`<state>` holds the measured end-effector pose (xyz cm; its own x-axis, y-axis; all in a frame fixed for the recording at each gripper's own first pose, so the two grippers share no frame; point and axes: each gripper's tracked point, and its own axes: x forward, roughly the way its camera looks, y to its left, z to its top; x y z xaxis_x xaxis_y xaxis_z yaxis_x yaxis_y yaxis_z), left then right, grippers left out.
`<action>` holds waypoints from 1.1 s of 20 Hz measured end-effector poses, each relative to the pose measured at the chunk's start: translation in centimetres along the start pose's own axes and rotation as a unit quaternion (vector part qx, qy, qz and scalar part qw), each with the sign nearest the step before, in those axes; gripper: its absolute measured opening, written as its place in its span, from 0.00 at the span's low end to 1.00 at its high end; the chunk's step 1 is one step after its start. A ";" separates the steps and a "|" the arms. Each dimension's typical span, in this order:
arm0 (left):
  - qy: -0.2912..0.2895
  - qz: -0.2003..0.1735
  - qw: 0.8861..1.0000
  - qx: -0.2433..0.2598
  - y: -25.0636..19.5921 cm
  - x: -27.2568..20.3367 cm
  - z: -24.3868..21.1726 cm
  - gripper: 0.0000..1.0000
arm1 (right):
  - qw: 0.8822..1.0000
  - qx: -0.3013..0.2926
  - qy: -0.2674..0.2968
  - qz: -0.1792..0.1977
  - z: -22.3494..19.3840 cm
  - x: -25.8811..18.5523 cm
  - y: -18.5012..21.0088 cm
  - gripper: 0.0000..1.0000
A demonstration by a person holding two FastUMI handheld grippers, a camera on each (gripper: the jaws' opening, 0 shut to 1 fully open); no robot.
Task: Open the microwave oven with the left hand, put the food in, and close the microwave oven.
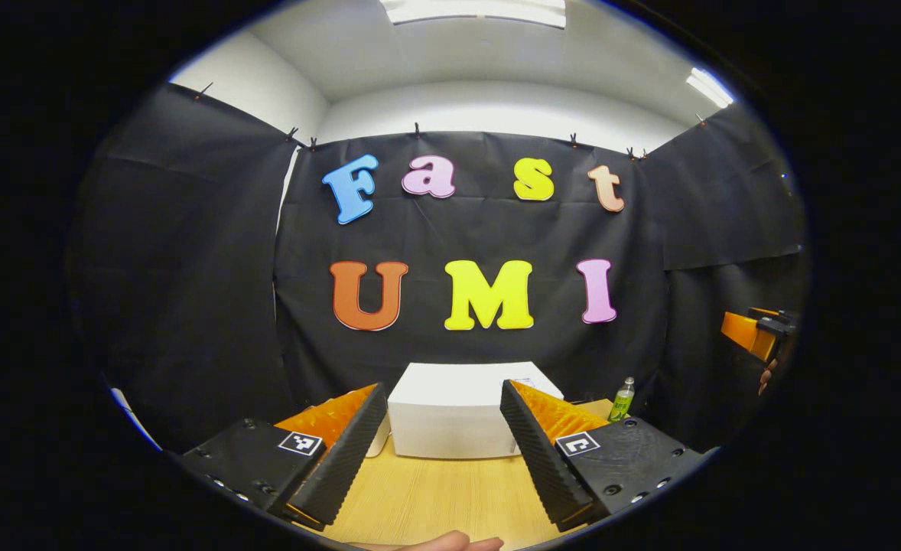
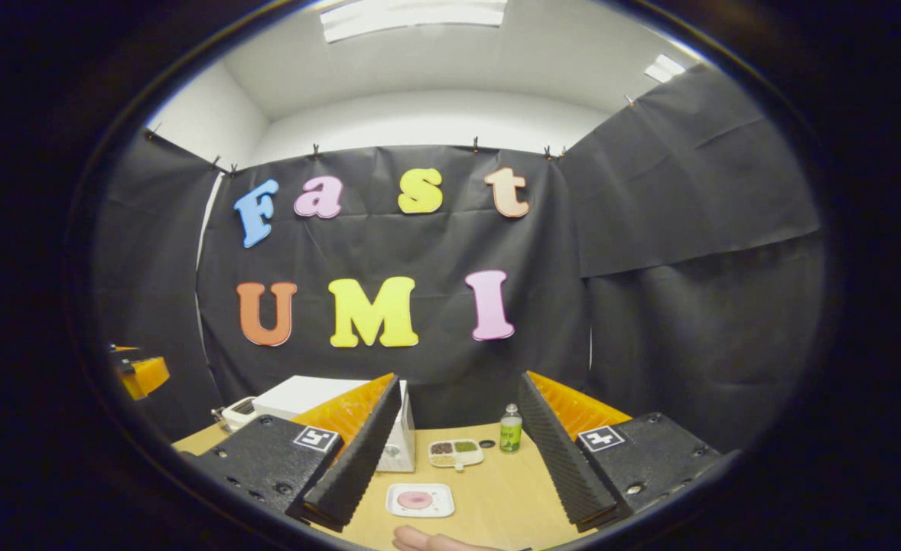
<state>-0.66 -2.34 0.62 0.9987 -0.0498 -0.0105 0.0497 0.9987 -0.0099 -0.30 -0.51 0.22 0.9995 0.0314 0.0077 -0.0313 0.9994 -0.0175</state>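
Grippers apart, microwave and food untouched.
Left gripper (image 1: 443,440) gapes, facing the rigid, heavy microwave (image 1: 458,409) at the worktop's (image 1: 435,497) far edge; its door edge seems the hold. Right gripper (image 2: 462,448) gapes over a light, rigid food plate (image 2: 420,500) near the front edge.

The right gripper (image 2: 458,467) hangs above the tabletop (image 2: 496,497) with its fingers (image 2: 355,459) wide apart. Between them lie a plate (image 2: 420,500) of pink food, a divided tray (image 2: 456,452) and a small bottle (image 2: 509,428). The microwave (image 2: 305,398) stands at left, behind the left finger.
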 end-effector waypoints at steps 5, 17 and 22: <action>-0.011 -0.007 1.000 -0.019 -0.7 1.1 0.1 0.95 | 1.000 0.000 -0.004 0.002 -0.2 0.4 -0.4 0.99; -0.014 -0.023 1.000 -0.016 -5.7 10.0 -6.0 0.95 | 0.999 0.014 0.006 0.031 -2.5 2.7 -0.1 0.92; 0.002 -0.047 0.998 -0.040 -9.5 15.3 -12.5 0.95 | 0.999 0.012 -0.003 0.047 -2.9 3.5 0.1 0.99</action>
<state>14.01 -12.67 -11.95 0.9897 -0.1425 -0.0097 0.1411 0.9859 -0.0904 3.20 -0.36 -2.65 0.9920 0.1256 0.0135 -0.1257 0.9921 0.0055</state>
